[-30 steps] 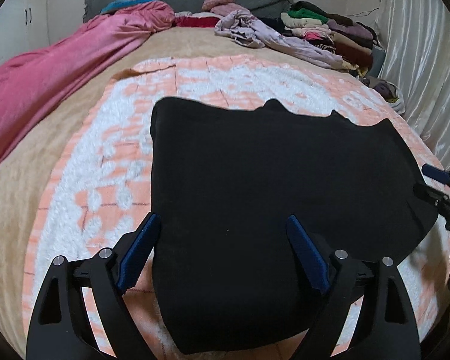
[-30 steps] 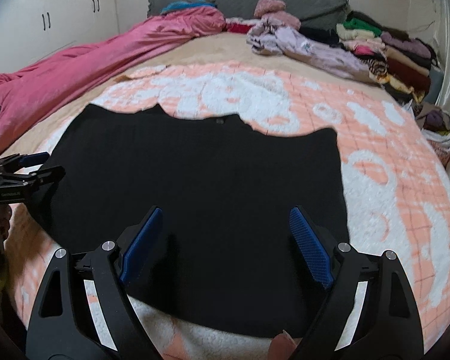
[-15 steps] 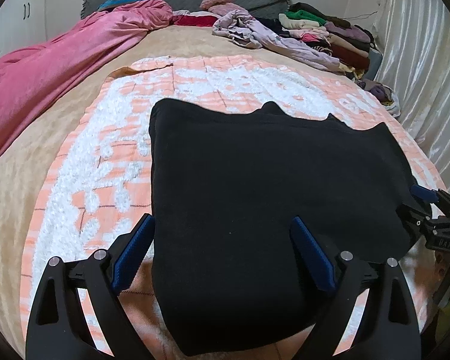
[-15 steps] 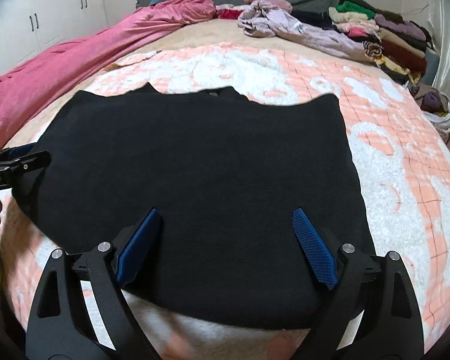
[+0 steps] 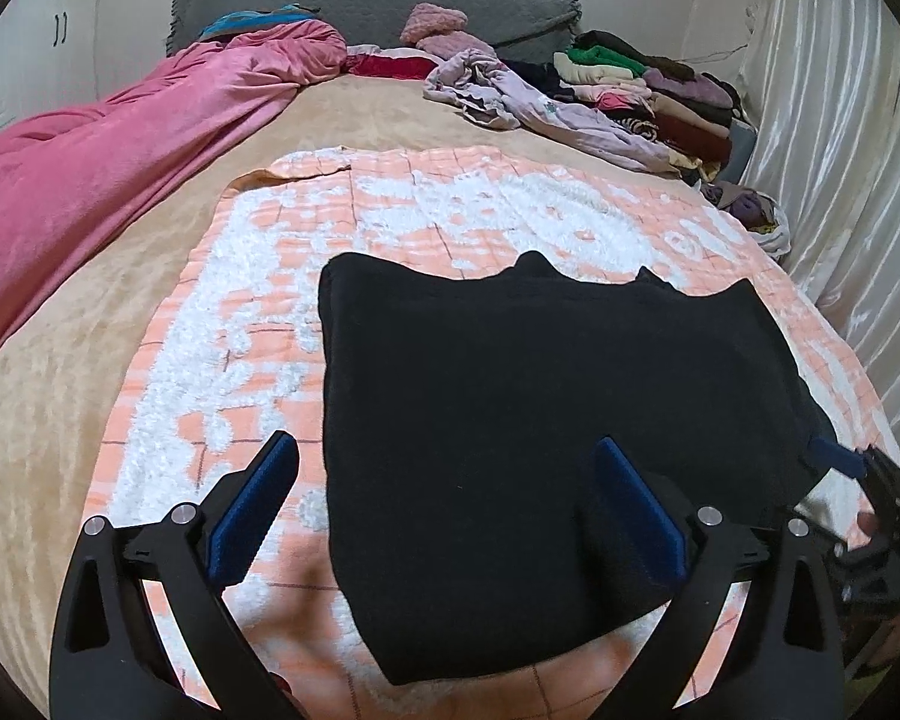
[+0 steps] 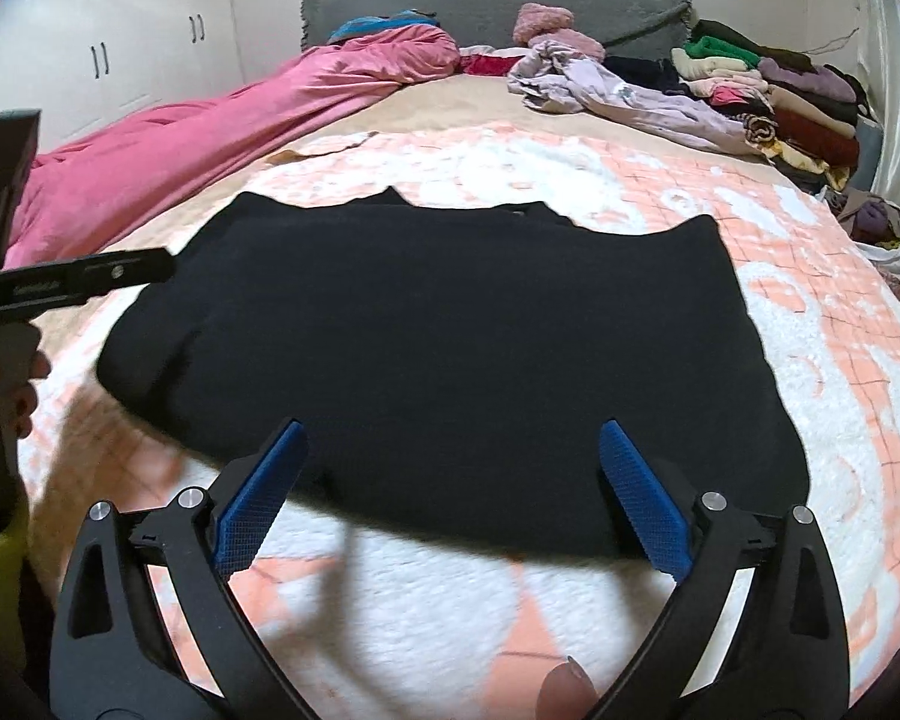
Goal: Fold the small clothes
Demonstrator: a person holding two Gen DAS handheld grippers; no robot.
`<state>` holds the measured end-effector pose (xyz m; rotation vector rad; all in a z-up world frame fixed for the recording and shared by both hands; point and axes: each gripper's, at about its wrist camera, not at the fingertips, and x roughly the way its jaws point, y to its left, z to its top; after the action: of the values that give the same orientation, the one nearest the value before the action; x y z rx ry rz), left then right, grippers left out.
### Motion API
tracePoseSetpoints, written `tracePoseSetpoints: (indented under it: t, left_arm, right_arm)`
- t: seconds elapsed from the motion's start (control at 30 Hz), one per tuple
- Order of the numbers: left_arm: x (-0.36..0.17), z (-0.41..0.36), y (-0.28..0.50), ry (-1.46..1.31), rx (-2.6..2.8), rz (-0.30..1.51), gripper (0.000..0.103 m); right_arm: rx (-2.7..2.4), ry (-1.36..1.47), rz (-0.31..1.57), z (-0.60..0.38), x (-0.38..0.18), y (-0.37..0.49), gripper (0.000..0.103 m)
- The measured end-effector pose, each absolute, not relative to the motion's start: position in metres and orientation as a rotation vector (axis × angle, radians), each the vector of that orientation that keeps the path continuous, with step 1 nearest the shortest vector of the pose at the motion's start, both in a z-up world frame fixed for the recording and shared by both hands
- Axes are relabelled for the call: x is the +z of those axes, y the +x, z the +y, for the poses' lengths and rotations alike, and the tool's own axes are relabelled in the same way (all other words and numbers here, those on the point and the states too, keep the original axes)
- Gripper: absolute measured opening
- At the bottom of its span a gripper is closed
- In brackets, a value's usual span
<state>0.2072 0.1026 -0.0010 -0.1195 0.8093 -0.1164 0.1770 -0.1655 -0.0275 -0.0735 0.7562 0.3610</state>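
black top (image 5: 540,420) lies flat, folded across, on a peach and white blanket (image 5: 258,312) on the bed. since a second ago both grippers have drawn back from it. left gripper (image 5: 444,510) and right gripper (image 6: 450,492) hover at its near edge, fingers apart and opening wider, nothing between them. that fold looks finished; another fold probably follows. no baskets show; stacked clothes (image 6: 780,90) sit by the headboard.

A wide bed (image 5: 90,420) with a tan cover fills the room, its grey headboard (image 5: 360,0) at twelve o'clock, white cupboards (image 6: 120,48) at ten o'clock, a pale shiny curtain (image 5: 840,180) at two o'clock, under soft, even light.
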Motion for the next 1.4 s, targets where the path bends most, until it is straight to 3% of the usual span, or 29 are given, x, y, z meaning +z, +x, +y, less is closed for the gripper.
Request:
tracePoseSetpoints:
  t: [0.63,1.4]
  left_arm:
    - [0.007,0.143,0.21,-0.191,-0.044,0.786,0.099]
    - [-0.025,0.186,0.236,-0.333,0.018,0.856,0.099]
  right_arm:
    - [0.511,-0.243,0.757,-0.072,-0.035,0.153,0.092]
    - [0.511,-0.573,0.67,0.006,-0.062,0.156,0.092]
